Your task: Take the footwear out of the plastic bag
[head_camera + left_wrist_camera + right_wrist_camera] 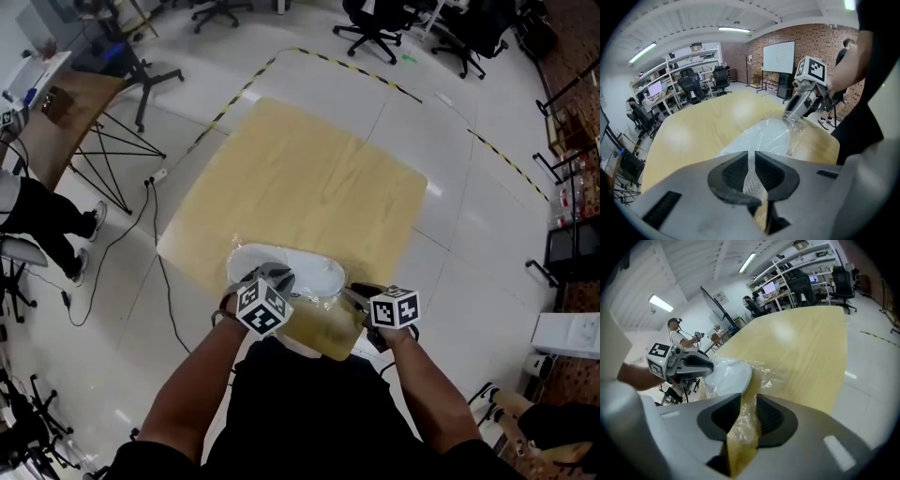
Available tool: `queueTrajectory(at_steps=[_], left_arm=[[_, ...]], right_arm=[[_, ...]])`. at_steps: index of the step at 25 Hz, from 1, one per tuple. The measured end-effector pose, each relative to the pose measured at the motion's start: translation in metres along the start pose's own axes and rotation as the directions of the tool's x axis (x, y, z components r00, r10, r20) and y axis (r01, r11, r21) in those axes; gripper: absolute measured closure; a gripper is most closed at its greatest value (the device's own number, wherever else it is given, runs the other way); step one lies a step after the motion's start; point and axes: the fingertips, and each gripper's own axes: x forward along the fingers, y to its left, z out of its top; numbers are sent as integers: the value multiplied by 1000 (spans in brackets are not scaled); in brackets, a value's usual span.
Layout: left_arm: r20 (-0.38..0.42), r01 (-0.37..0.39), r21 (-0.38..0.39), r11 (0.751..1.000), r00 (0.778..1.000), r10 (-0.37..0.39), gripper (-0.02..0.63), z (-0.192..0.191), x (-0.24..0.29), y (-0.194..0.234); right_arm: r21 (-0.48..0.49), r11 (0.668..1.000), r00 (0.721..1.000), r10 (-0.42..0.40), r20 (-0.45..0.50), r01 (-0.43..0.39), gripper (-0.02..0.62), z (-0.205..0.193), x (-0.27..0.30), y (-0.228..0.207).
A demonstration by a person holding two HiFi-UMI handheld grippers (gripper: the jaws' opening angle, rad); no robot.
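Observation:
A white shoe lies inside a clear plastic bag at the near edge of the wooden table. My left gripper sits at the shoe's near left end. In the left gripper view its jaws stand narrow and pinch a strip of the bag's film, with the shoe just beyond. My right gripper is at the bag's right end. In the right gripper view its jaws stand wider, and a crumpled fold of the bag hangs loosely between them. The shoe shows to the left.
The rest of the tabletop stretches away beyond the bag. Office chairs stand at the far side, a folding desk and a seated person's legs at the left. A cable runs along the floor by the table's left edge.

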Motion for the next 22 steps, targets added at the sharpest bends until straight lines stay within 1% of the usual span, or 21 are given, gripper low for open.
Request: queueTrajectory(at_steps=[2, 4, 5, 8, 11, 12, 13, 15, 16, 19, 22], left_arm=[[-3, 1, 13, 1000, 1000, -1, 565, 1, -1, -1], [-3, -6, 18, 1000, 1000, 6, 572, 4, -2, 1], [-4, -11, 20, 1000, 1000, 11, 578, 6, -2, 1], [-1, -10, 32, 999, 1000, 10, 581, 9, -3, -2], [-14, -1, 59, 998, 1000, 1, 581, 6, -4, -5], [-24, -1, 72, 997, 1000, 3, 578, 3, -4, -5], [-35, -4, 84, 996, 999, 7, 575, 0, -3, -5], [-53, -9, 107, 994, 998, 15, 571, -5, -3, -6], [-59, -11, 117, 993, 998, 18, 572, -6, -2, -7], [-61, -22, 131, 991, 998, 30, 578, -6, -2, -10], [-59, -33, 150, 988, 997, 42, 594, -4, -1, -10]], right_arm=[[14, 1000, 1000, 18, 8, -18, 483, 7, 7, 5], [34, 998, 998, 54, 21, -55, 451, 18, 10, 13], [36, 998, 998, 60, 23, -61, 442, 22, 11, 14], [52, 998, 1000, 22, 7, -23, 439, 25, 11, 8], [79, 997, 1000, 23, 6, -24, 440, 30, 14, 6], [64, 998, 1000, 17, -2, -17, 488, 31, 15, 7], [39, 999, 1000, 10, -12, -10, 514, 32, 15, 9], [10, 1000, 1000, 9, -16, -9, 534, 32, 10, 12], [23, 1000, 1000, 14, -4, -14, 540, 31, 4, 11], [116, 993, 998, 22, 59, -28, 552, 30, -21, 3], [158, 987, 994, 10, 108, -27, 555, 25, -44, -7]])
